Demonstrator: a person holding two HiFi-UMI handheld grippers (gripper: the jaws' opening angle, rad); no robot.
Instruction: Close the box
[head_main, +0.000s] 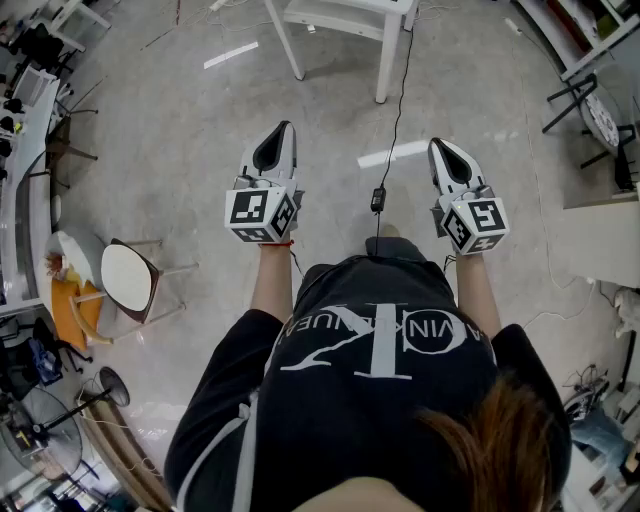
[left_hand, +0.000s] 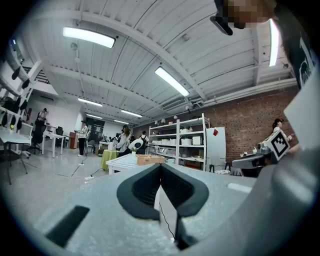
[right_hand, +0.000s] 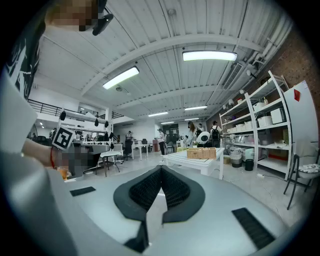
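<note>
**Both tools shut, box well ahead**

Grey floor (head_main: 180, 120) filled the head view. At mid-frame, the left tool (head_main: 286, 128) and right tool (head_main: 438, 146) were held side by side, each with its jaws closed on nothing. In the right gripper view, the box (right_hand: 201, 153) sat on a white counter (right_hand: 184, 158), right of centre, well apart from both.

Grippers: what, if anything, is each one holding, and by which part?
Nothing: the left gripper and right gripper are both shut, jaws empty.
</note>
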